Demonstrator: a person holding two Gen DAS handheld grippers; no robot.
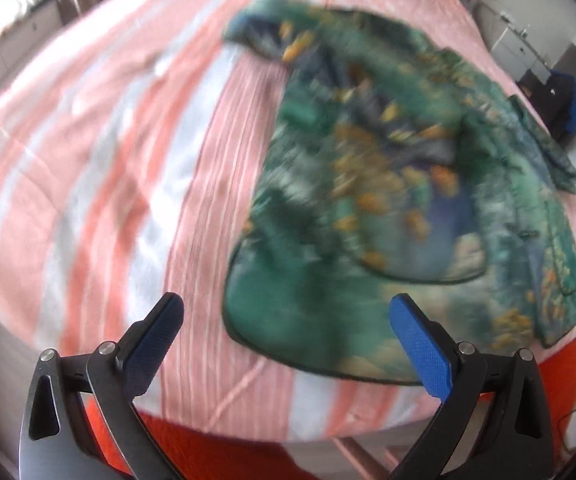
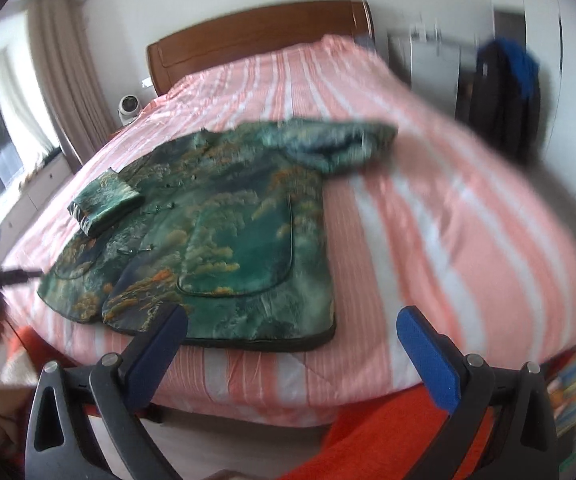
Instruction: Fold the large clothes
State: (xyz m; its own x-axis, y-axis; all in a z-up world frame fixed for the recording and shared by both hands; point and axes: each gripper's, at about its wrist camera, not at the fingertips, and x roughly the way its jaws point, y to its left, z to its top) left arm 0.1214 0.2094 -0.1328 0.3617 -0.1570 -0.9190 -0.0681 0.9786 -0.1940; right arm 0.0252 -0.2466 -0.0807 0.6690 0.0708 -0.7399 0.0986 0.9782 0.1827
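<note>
The jacket [image 2: 223, 236] lay spread front-up on the bed [image 2: 428, 216], hem toward you — a green, printed, satiny-looking garment with dark piping along the edges and a big patch pocket [image 2: 243, 256] on the front. In the right wrist view its collar pointed to about 12 o'clock, one sleeve [image 2: 105, 206] was already folded in across the chest at about 9 o'clock, and the other sleeve [image 2: 340, 140] trailed out rumpled toward 1 o'clock.

By the look of it, the cloth was soft and limp, perhaps lightly padded, and probably slick against the striped cover. It would have drooped from any single pinch and slid rather than held a crease. The piped hem corners and the cuff of the loose sleeve looked like the firmest places to take hold; the thicker edge would have given the pads something to bite.

Your left tongs [image 1: 288, 320] stood wide open with nothing between them, poised over the near hem at the 6 o'clock side of the jacket [image 1: 388, 184]. Your right tongs [image 2: 292, 328] gaped just as wide and were likewise empty, hovering short of the hem's right corner — not touching it, as far as I could tell.

Beyond the garment, the wooden headboard [image 2: 255, 32] stood at 12 o'clock and a dark backpack [image 2: 504, 88] at about 2 o'clock beside the bed.
</note>
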